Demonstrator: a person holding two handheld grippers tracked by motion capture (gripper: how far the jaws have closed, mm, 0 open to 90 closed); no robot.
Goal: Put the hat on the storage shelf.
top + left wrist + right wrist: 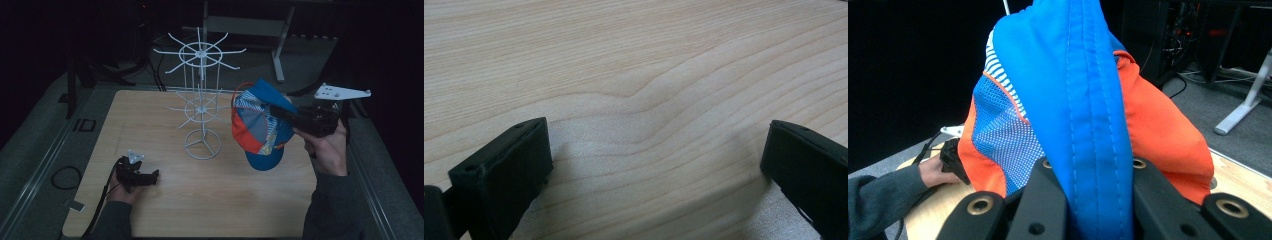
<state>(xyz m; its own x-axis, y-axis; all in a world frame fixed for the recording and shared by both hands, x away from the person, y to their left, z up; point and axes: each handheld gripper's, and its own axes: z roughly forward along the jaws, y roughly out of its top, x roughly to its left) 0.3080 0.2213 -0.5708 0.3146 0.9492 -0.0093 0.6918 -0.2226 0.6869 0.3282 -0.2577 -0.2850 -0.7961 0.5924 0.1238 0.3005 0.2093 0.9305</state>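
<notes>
Left hand-held gripper (150,176) rests low on the table (220,200) at front left, jaws spread wide, nothing between them. White wire rack (201,100) stands mid-table. Right hand-held gripper (280,113) is clamped on the cap (260,130), held in the air just right of the rack.

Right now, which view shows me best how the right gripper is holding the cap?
The right gripper view: its jaws stand closed on a blue panel of the cap. The high view shows the cap hanging from the right gripper beside the white rack. The left gripper view faces bare tabletop.
</notes>
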